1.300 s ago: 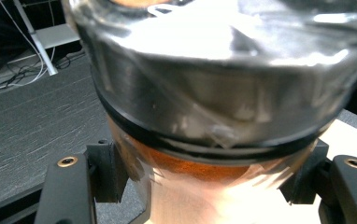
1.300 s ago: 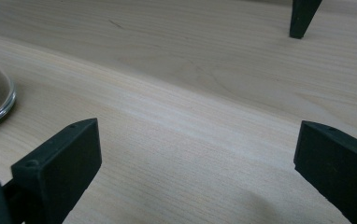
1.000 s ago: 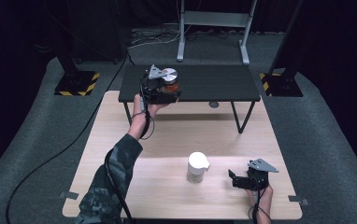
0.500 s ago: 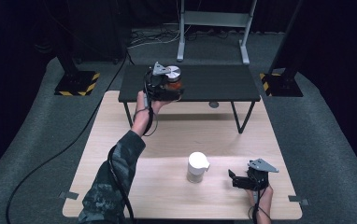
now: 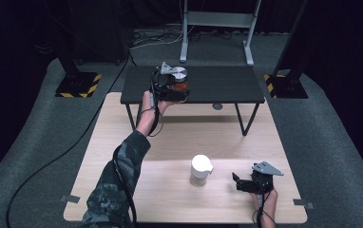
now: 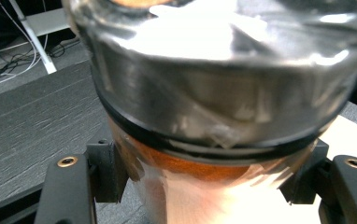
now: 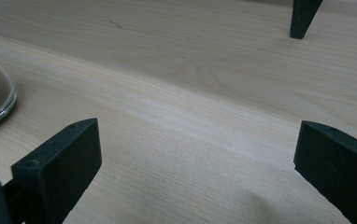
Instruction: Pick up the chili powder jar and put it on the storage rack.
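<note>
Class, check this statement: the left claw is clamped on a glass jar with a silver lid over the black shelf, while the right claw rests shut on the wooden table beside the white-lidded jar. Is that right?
One detail is wrong. The right claw is open: the right gripper view shows its jaws wide apart over bare wooden table. The rest stands: the left claw grips the glass jar over the black shelf, and the white-lidded jar stands beside the right claw.

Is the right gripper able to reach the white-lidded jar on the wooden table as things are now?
Probably yes. The right gripper rests open on the wooden table, jaws toward the white-lidded jar, with bare tabletop between them.
</note>
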Tool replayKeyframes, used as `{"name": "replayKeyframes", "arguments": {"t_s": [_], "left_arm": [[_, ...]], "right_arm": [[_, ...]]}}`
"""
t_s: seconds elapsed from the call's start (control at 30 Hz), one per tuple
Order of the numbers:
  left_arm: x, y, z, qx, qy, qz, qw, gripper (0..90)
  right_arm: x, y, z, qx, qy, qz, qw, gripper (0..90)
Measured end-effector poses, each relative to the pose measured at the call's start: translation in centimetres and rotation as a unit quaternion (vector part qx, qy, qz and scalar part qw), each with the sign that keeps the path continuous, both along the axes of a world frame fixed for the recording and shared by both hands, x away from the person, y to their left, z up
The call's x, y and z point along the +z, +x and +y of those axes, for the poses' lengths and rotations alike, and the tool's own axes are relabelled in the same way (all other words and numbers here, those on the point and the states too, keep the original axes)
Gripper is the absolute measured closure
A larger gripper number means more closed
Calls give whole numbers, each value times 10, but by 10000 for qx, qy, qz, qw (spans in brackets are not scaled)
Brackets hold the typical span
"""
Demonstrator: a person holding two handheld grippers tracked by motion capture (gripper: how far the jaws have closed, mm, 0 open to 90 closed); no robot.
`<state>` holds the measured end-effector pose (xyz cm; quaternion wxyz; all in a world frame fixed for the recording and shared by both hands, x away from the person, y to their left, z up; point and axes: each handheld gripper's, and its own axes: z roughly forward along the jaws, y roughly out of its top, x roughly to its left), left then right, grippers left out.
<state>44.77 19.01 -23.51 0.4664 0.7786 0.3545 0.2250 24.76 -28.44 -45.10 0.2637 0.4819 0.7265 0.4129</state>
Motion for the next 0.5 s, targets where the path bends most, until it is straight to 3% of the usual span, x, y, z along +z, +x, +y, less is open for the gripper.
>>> {"name": "replayKeyframes", "arguments": {"t_s": [0.5], "left_arm": [[1, 14, -8, -6, 97, 193, 9998, 314]], "right_arm": [[0, 0, 0, 13, 5, -1, 10000, 0]]}}
